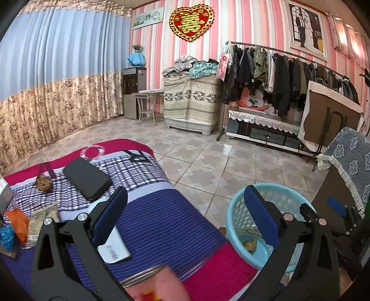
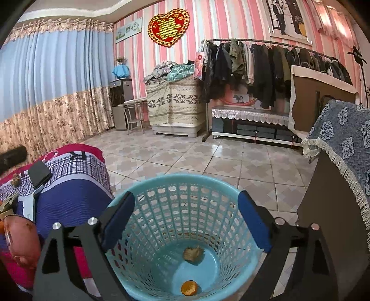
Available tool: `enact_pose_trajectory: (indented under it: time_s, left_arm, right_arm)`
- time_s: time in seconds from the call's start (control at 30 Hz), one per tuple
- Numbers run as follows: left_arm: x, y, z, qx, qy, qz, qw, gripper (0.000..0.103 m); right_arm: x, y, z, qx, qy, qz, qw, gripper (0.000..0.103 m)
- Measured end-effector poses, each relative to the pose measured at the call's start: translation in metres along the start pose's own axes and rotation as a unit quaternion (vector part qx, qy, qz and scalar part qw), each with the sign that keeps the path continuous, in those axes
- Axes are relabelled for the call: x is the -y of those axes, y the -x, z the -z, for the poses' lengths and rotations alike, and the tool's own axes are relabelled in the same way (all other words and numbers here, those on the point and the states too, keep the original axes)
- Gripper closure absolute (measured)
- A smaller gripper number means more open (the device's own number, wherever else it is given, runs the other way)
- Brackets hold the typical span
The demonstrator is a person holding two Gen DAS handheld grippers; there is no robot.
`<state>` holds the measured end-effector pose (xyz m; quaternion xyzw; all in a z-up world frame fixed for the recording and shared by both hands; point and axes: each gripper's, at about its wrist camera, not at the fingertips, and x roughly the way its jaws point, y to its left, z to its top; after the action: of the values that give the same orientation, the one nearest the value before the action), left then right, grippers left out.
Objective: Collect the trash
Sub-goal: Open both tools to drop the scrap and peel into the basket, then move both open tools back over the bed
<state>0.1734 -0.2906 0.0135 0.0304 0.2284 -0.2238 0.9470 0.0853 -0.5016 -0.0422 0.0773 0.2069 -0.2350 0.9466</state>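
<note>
Two scraps lie in the wastebasket point(image 2: 185, 208); brown wad point(image 1: 43, 183) remains on bed point(image 1: 161, 208). Both grippers' jaws apart, empty.

A: Which items lie on the striped bedcover point(image 1: 150, 208)?
B: A black case point(image 1: 86, 181) and a white card point(image 1: 114, 247).
A: And along the far wall?
B: A clothes rack point(image 1: 277, 69), a covered cabinet point(image 1: 192, 99), a heart ornament point(image 1: 191, 22).

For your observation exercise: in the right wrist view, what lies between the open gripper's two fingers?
The blue basket: its open mouth sits between the right gripper fingers, with a brown crumpled scrap and an orange peel piece on its bottom.
</note>
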Motion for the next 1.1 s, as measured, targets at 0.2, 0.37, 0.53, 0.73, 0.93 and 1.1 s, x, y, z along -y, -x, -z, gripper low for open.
enact_pose_trajectory:
  time_s: [0.2, 0.37, 0.53, 0.73, 0.93, 1.1]
  left_arm:
    - [-0.038, 0.029, 0.005, 0.009, 0.002, -0.026, 0.9996, 0.006]
    - [-0.083, 0.051, 0.024, 0.001, 0.024, -0.05, 0.9985, 0.006]
    - [-0.129, 0.069, 0.044, -0.011, 0.024, -0.097, 0.995, 0.006]
    - [-0.194, 0.098, 0.069, -0.019, 0.045, -0.153, 0.987, 0.006]
    - [-0.239, 0.118, 0.08, -0.018, 0.05, -0.196, 0.9791, 0.006]
    - [-0.271, 0.129, 0.098, -0.024, 0.068, -0.228, 0.971, 0.006]
  right_arm:
    - [-0.015, 0.015, 0.0, 0.009, 0.011, -0.014, 1.0, 0.01]
    - [-0.031, 0.027, 0.002, 0.01, 0.021, -0.028, 0.999, 0.01]
    - [-0.054, 0.04, 0.004, 0.014, 0.042, -0.043, 0.998, 0.01]
    - [-0.094, 0.065, 0.002, 0.036, 0.069, -0.074, 0.994, 0.008]
    - [-0.139, 0.088, -0.002, 0.042, 0.098, -0.12, 0.987, 0.007]
    - [-0.168, 0.091, 0.002, 0.018, 0.093, -0.159, 0.983, 0.007]
